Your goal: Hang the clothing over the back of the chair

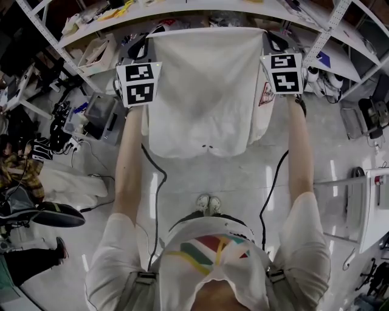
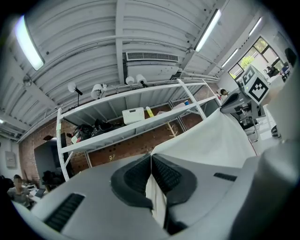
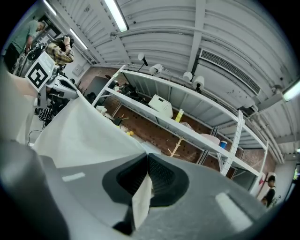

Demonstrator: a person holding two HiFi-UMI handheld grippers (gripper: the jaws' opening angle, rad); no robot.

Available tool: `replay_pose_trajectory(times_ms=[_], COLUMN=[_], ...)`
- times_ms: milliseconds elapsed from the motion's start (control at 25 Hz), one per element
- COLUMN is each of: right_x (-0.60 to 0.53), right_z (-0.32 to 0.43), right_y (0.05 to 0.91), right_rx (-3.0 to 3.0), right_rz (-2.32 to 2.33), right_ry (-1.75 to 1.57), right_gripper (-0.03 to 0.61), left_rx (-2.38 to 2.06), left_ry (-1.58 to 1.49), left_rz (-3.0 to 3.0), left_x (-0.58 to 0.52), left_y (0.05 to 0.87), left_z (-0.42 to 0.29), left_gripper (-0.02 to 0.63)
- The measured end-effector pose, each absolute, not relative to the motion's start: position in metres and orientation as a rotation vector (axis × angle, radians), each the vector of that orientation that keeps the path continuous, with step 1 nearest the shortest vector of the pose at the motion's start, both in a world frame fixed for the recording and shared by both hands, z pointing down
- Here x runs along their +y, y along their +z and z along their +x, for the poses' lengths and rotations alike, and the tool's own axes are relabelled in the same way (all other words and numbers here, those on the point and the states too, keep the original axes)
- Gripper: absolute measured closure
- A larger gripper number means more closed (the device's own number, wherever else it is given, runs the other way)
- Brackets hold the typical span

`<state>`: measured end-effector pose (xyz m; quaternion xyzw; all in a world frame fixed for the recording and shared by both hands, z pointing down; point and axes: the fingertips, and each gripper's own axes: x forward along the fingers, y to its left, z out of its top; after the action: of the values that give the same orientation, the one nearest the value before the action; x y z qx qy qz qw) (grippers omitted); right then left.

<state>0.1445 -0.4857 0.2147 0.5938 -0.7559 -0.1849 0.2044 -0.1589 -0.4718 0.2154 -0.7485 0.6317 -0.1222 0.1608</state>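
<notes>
A: Entry, near to far. What lies closest to the head view?

B: The person's white T-shirt with coloured stripes [image 1: 206,249]. Beyond it are a pair of pale shoes [image 1: 208,203] on the glossy grey floor [image 1: 243,176]. A black cable [image 1: 155,182] runs down beside each bare arm. Both arms reach forward, well apart.

A: State of the left hand-held gripper [image 1: 144,44]?

B: In its own view the left hand-held gripper [image 2: 151,161] has its jaws pressed together. A fold of the white fabric garment [image 2: 206,140] is pinched between the ribbed black pads [image 2: 134,178].

A: And the right hand-held gripper [image 1: 270,41]?

B: Same reading. The right hand-held gripper [image 3: 146,164] is clamped tight on the garment's other top corner, and a strip of cloth pokes out below the pads [image 3: 131,175].

A: Where is the garment?

B: The white fabric garment [image 1: 200,91] is in the air, spread flat between the two grippers. Its top edge is taut from corner to corner. Its lower hem hangs free above the floor, beyond the shoes.

A: Furthest out?

B: A white metal shelf rack [image 1: 182,9] stands beyond the garment and carries assorted clutter. The gripper views show a brick wall [image 2: 126,147] behind it.
</notes>
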Motion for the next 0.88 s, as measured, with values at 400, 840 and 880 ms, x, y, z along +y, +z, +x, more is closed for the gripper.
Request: replay_pose_trajectory(times_ms=[400,840,880], right_x=[-0.439,-0.418,-0.417], right_z=[0.145,0.132,0.133], right_y=[0.265,0.311,0.315], right_rx=[-2.11,-2.122,-2.121], right_rz=[1.574,1.482,1.482], right_ry=[-0.472,-0.411,-0.401], right_gripper=[0.569,0.569,0.569], left_rx=[1.785,1.8,1.799], left_ry=[-0.415,-0.534,-0.544], left_rz=[-2.182,-2.223,-2.224], left_x=[-0.43,-0.401,-0.4], left_y=[0.261,0.319,0.322], left_z=[-0.159,-0.171,-0.171], left_gripper=[0.598,0.597,0.598])
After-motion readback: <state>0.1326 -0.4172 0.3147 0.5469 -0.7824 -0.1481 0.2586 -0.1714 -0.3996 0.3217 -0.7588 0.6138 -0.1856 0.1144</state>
